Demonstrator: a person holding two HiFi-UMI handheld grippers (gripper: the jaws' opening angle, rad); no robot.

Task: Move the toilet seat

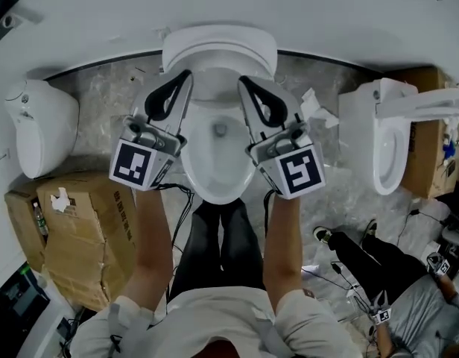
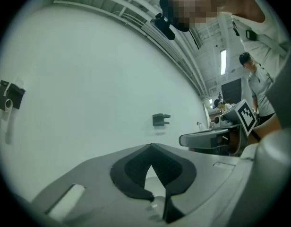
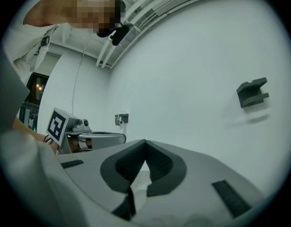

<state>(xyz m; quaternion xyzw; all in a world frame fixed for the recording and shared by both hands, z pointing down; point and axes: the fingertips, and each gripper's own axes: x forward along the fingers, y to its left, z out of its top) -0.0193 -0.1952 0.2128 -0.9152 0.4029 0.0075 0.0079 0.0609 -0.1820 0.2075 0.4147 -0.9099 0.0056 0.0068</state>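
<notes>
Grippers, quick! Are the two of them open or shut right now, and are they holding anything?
Left gripper: shut, holding nothing.
Right gripper: shut, holding nothing.

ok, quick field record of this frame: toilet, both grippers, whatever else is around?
toilet: white, centre, bowl open to view
seat and lid: apparently tipped up towards the wall
left gripper: shut, empty, over bowl's left side
right gripper: shut, empty, over bowl's right side
neighbours: second toilet at left, third toilet at right
floor: cardboard box lower left; second person lower right
</notes>
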